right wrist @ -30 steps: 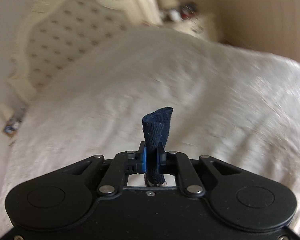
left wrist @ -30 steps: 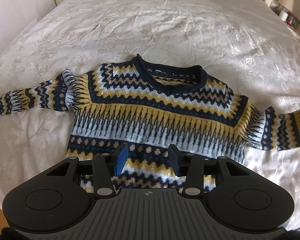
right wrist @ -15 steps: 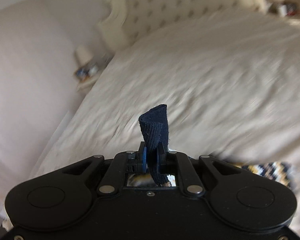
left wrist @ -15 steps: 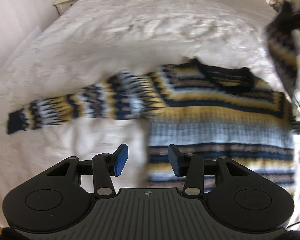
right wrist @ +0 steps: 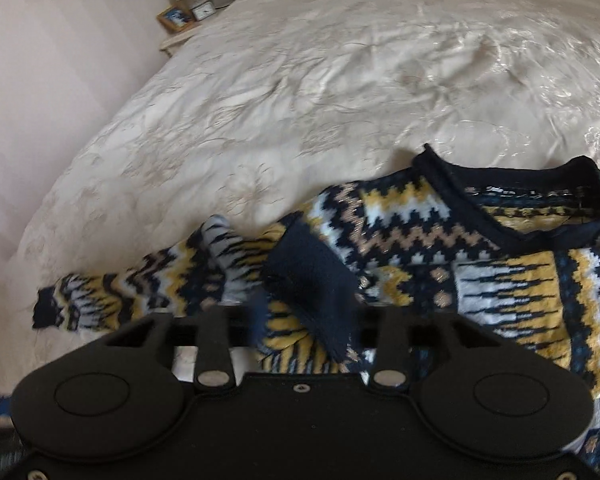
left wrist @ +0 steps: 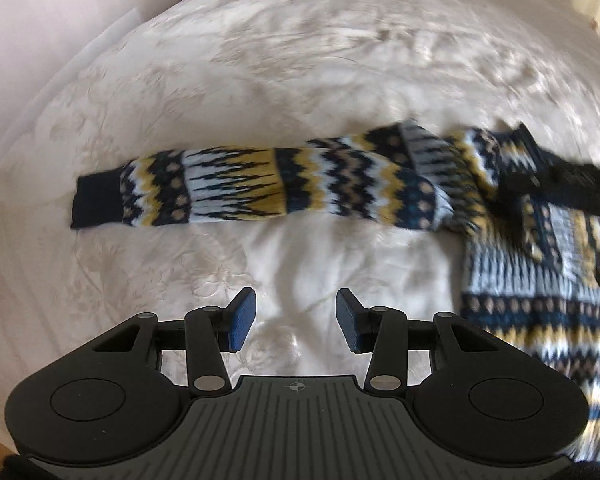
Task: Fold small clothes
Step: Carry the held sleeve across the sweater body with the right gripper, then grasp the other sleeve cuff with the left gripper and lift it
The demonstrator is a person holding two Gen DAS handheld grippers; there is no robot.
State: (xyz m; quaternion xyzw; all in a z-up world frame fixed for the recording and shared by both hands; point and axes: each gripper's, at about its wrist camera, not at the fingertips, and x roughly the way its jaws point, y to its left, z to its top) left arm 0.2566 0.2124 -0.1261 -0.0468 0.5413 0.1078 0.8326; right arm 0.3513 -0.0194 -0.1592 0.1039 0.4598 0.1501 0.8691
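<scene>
The sweater lies flat on the bed. The right hand-held gripper has just been opening, its jaws released, the navy cuff loose between them at 12 o'clock. The left hand-held gripper hangs released over bare bedspread, one sleeve at its 12 o'clock.

Black hand-held gripper, blue pads

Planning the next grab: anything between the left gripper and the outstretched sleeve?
Nothing visible. The open left gripper has only bare cream embroidered bedspread between it and the flat navy, yellow and white patterned knit sleeve.
</scene>
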